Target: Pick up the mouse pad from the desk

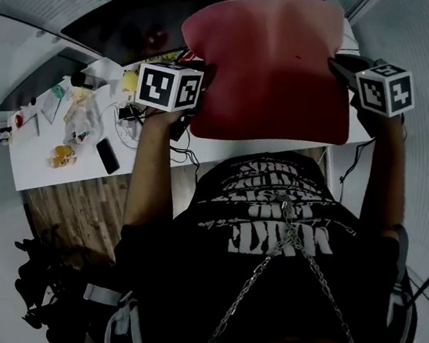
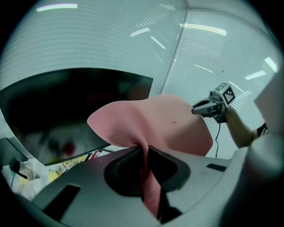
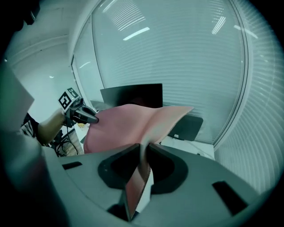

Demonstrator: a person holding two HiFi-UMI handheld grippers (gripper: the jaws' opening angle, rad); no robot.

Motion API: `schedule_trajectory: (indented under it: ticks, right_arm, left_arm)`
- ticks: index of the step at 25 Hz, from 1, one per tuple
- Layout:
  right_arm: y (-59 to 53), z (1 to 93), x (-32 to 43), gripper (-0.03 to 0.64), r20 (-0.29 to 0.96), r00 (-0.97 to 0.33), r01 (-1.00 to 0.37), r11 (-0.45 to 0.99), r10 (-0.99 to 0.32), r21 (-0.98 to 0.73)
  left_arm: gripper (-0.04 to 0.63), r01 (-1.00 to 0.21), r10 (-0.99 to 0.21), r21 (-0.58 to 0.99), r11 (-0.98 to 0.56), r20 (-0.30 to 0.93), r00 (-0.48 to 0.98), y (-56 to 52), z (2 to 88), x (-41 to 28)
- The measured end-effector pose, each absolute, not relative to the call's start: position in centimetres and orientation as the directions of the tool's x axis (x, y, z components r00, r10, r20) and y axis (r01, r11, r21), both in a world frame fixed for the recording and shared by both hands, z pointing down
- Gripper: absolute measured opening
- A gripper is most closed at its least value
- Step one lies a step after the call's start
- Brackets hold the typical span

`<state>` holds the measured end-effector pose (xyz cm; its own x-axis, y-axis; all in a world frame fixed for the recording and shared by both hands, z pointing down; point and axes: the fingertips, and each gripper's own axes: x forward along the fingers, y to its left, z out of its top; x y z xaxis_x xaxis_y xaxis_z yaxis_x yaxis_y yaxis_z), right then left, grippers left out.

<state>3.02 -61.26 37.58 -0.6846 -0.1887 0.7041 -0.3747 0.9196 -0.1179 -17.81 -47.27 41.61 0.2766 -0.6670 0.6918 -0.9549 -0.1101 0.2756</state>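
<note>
Now, you have the soft, pink-red rectangular mouse pad [image 1: 278,66] up in the air, clear of the white worktop [image 1: 40,172] and stretched between your two hands over its right part. You hold it by opposite edges for a reason, I judge. A floppy sheet like this would droop and fold if one side alone carried it, and two pinches spread it nearly flat. Even so, it sags and ripples between the grips, which shows how little stiffness it has.

Your left claw [image 2: 144,150] stands narrow, its jaws pinched on the pad's left edge. In the left gripper view the thin sheet runs straight through the slot between them and fans out beyond. Your right claw [image 3: 143,148] is likewise nearly closed, clamped on the opposite edge, with the rim passing edge-on between its jaws. Each claw bites only the margin, so the body of the pad lies ahead of both and between them, in front of the dark curved monitor [image 1: 108,26].

The black phone [image 1: 108,155] on the worktop's left end lies well apart from the pad. I judge the pick-up as good as done. What matters is that neither pinch slips on so narrow a hold.
</note>
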Motion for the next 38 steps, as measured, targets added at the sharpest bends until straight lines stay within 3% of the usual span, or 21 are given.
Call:
schedule_trajectory:
  ticks: [10, 18, 28, 31, 34, 36, 38]
  right_arm:
    - [-61.7, 35.4, 3.7, 0.063, 0.691, -0.694, -0.365, 0.926, -0.205, -0.092]
    - [-62.3, 43.8, 5.5, 0.063, 0.759, -0.65, -0.367, 0.892, -0.044, -0.264]
    - [-61.3, 57.3, 7.0, 0.064, 0.851, -0.506, -0.383, 0.849, 0.137, -0.365]
    - [-61.4, 60.2, 6.7, 0.066, 0.867, -0.469, -0.393, 0.839, 0.168, -0.376]
    - [-62.8, 63.6, 7.9, 0.081, 0.917, -0.388, -0.438, 0.858, 0.089, -0.268]
    - [-64.2, 64.5, 9.2, 0.029, 0.937, -0.348, -0.467, 0.862, 0.028, -0.199]
    - [-63.9, 63.7, 9.5, 0.006, 0.921, -0.385, -0.479, 0.841, 0.055, -0.251]
  left_arm:
    - [0.044, -0.96, -0.695, 0.252, -0.124, 0.668, 0.265, -47.3, 39.3, -17.5]
    - [0.044, -0.936, -0.605, 0.349, -0.053, 0.734, 0.308, -47.0, 46.6, -14.9]
    - [0.044, -0.93, -0.44, 0.343, 0.13, 0.861, 0.256, -44.8, 59.2, -13.8]
    - [0.053, -0.937, -0.43, 0.314, 0.155, 0.875, 0.222, -45.5, 61.7, -14.5]
    - [0.116, -0.947, -0.388, 0.248, 0.204, 0.909, 0.154, -44.6, 65.1, -15.4]
    - [0.143, -0.958, -0.351, 0.175, 0.227, 0.932, 0.087, -42.8, 67.4, -16.0]
    - [0.087, -0.968, -0.336, 0.102, 0.231, 0.942, 0.019, -41.2, 68.2, -17.0]
